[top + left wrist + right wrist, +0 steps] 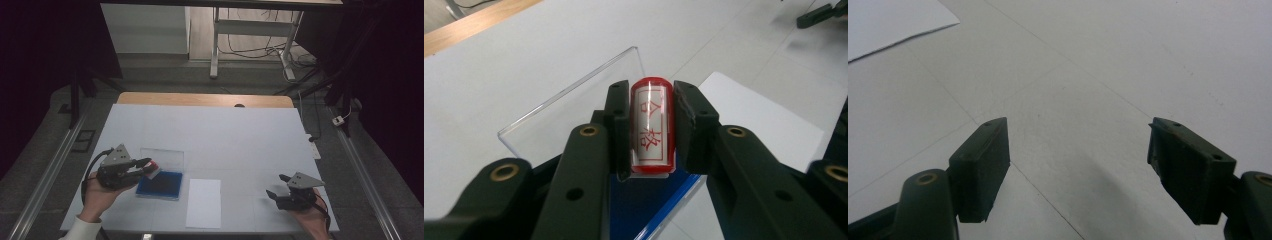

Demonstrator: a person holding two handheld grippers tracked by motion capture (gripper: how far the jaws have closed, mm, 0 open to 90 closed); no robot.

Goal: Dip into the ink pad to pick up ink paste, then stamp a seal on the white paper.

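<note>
Left gripper clenches my red stamp above the ink pad; next, press it onto paper beside it.

Black two-jaw grippers with brass screws, grey three-cornered plates, white sleeve.

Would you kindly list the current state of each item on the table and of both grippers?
Stamp: clamped between the left gripper's pads, its red-lettered face towards the camera.
Ink pad case: open, clear lid raised.
Sheet of paper: lying flat beside the case.
Left gripper: shut on the stamp.
Right gripper: open, nothing between its jaws.
</note>
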